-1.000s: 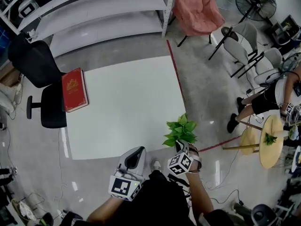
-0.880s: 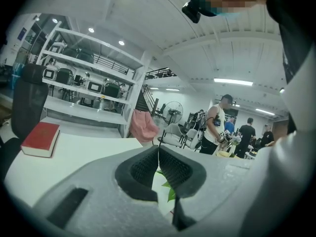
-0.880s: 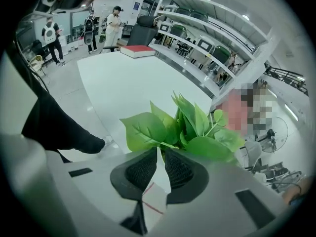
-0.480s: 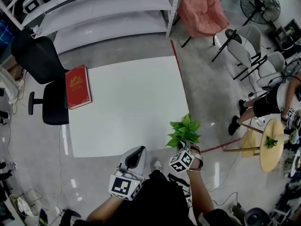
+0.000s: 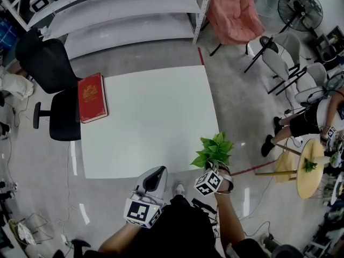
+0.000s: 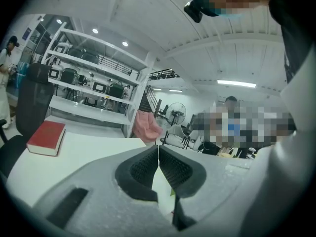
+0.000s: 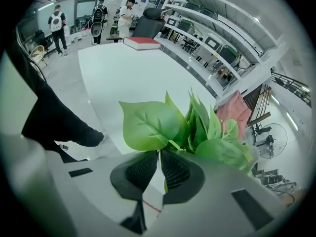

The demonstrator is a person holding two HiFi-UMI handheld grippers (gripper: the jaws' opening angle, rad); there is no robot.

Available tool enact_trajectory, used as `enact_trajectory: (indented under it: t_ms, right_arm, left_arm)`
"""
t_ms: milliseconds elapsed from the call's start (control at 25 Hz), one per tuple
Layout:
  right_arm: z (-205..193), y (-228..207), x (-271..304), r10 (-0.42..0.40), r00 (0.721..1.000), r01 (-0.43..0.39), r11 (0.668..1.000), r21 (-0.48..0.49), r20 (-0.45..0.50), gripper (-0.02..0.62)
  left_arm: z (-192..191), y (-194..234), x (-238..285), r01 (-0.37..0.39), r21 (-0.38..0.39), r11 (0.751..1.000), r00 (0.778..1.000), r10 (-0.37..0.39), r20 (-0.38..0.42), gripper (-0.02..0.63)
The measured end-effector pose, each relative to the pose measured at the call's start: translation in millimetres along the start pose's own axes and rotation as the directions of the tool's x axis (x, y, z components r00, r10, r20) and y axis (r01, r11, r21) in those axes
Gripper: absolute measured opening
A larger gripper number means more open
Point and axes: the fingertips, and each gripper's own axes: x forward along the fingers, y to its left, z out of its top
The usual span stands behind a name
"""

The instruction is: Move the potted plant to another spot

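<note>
The potted plant [image 5: 215, 150] shows as a bunch of green leaves just off the front right corner of the white table [image 5: 150, 117]. My right gripper [image 5: 210, 169] is shut on it from below. In the right gripper view the leaves [image 7: 163, 125] rise right above the closed right gripper [image 7: 159, 154], and the pot is hidden. My left gripper [image 5: 155, 174] hovers at the table's front edge, shut with nothing in it. The left gripper view shows its pads [image 6: 145, 169] pressed together.
A red book [image 5: 92, 97] lies on the table's far left edge beside a black office chair [image 5: 51, 90]. White shelving [image 5: 118, 15] stands behind the table. Right of it are a pink chair [image 5: 234, 12], folding chairs [image 5: 285, 63], a seated person [image 5: 306, 117] and a round wooden table [image 5: 309, 168].
The head view has drifted slightly. The right gripper and plant stay by the table's front right corner, and the left gripper has not moved.
</note>
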Motion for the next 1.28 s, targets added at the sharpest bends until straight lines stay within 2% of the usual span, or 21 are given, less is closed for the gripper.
enact_trajectory:
  t_ms: [280, 760, 1040, 1280]
  right_arm:
    - [8, -1, -2, -0.013, 1.0, 0.013, 1.0, 0.016, 0.003, 0.015]
    - [45, 7, -7, -0.029, 0.999, 0.029, 1.0, 0.012, 0.021, 0.015]
    - [82, 12, -14, -0.039, 0.999, 0.039, 0.999, -0.008, 0.033, 0.015]
    - [130, 22, -19, -0.029, 0.998, 0.03, 0.999, -0.023, 0.064, 0.015]
  left_arm:
    - [6, 12, -6, -0.008, -0.008, 1.0, 1.0, 0.009, 0.014, 0.02]
    - [17, 47, -22, -0.022, -0.025, 0.999, 0.999, 0.023, 0.044, 0.02]
    - [31, 81, -36, -0.041, -0.041, 0.998, 0.997, 0.044, 0.066, 0.02]
    - [40, 119, -51, -0.056, -0.049, 0.997, 0.995, 0.06, 0.078, 0.02]
